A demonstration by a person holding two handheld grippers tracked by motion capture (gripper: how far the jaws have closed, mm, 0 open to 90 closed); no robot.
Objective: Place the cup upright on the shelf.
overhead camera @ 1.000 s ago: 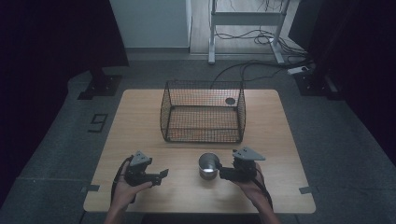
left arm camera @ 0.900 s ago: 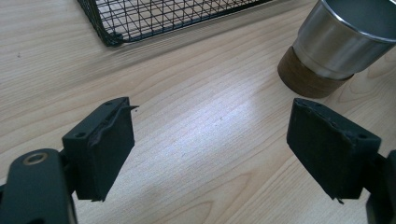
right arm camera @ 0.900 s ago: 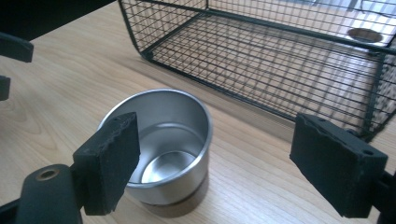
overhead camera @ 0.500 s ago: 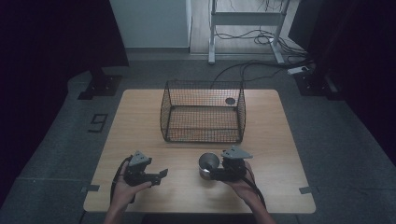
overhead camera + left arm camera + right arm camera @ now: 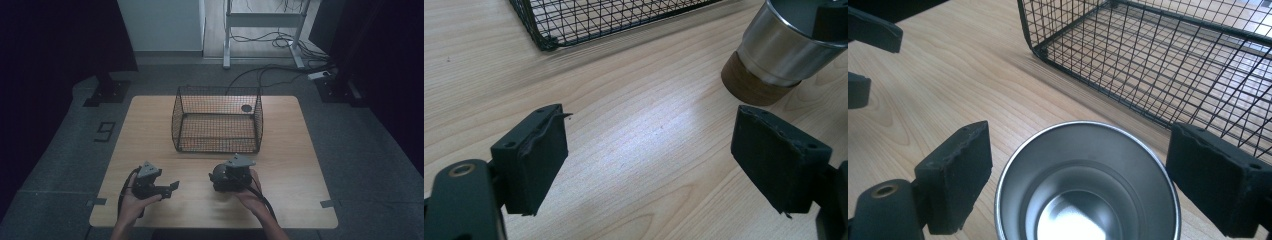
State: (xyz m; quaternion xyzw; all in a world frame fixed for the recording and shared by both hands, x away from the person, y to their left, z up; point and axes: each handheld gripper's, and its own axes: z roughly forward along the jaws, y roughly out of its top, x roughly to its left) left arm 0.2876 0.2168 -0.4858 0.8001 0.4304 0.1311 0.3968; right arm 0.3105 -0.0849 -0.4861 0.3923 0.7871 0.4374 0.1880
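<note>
A steel cup (image 5: 1088,200) with a brown base stands upright on the wooden table (image 5: 150,130), its mouth empty. My right gripper (image 5: 1085,172) is open, one jaw on each side of the cup's rim with a gap on both sides. In the high view the right gripper (image 5: 218,178) covers most of the cup (image 5: 217,171). My left gripper (image 5: 171,186) rests open near the table's front left, pointing right. In its own view the left gripper (image 5: 656,150) holds nothing, and the cup (image 5: 784,47) stands ahead to the right.
A black wire basket (image 5: 218,120) sits empty at the table's middle, just beyond both grippers; its near corner (image 5: 549,30) and front wall (image 5: 1158,65) are close. A dark round spot (image 5: 246,108) marks the table behind it. Cables lie on the floor beyond.
My right gripper has moved left, and its open jaws now straddle the cup it was beside. The left gripper has stayed put.
</note>
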